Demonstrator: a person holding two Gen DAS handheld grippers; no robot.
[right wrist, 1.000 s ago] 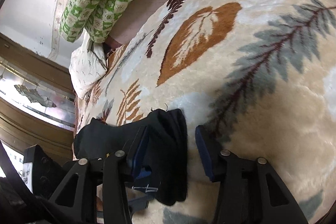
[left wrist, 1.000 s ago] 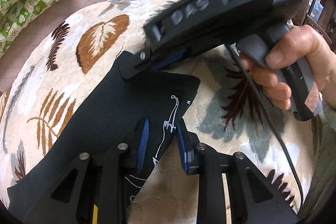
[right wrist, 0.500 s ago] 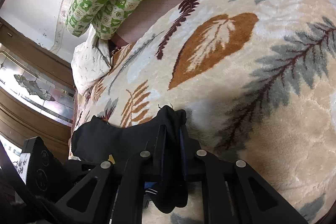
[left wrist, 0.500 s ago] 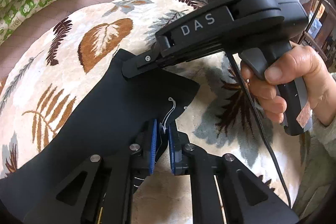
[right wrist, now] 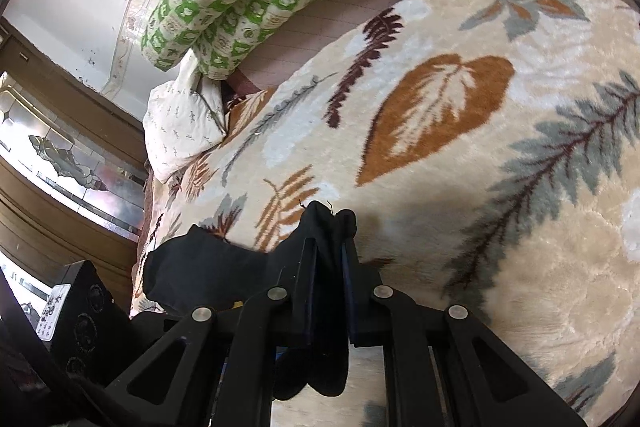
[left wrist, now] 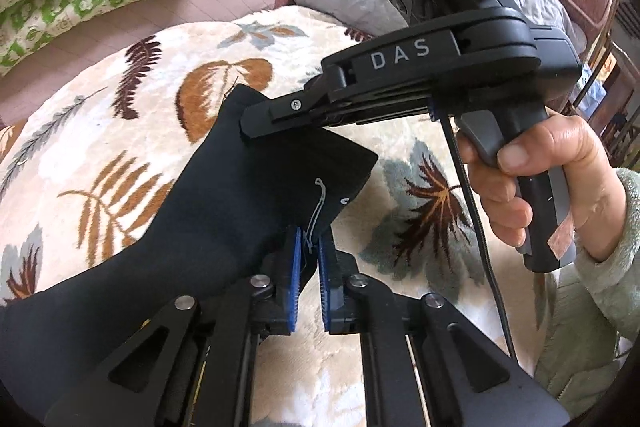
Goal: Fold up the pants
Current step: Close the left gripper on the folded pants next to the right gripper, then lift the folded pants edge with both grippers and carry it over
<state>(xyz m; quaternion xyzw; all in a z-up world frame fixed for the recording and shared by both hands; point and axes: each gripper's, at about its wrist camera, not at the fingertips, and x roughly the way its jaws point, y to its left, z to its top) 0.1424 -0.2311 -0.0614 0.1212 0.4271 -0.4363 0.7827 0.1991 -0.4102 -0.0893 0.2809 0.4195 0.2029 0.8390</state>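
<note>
Left gripper (left wrist: 309,255): jaws have just closed, now narrow, clamped on one waist corner of the black pants (left wrist: 224,203) beside the white drawstring (left wrist: 318,211). Right gripper (right wrist: 330,247): jaws likewise just closed, pinching the other corner, cloth bunched between and above them. Pants trail back from both jaws across the leaf-print blanket (right wrist: 500,187). A hand (left wrist: 532,179) grips the right handle.

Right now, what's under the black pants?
Under the black pants lies the fluffy cream blanket with leaf patterns. The cloth covers the part directly beneath, so anything else there can't be seen.
</note>
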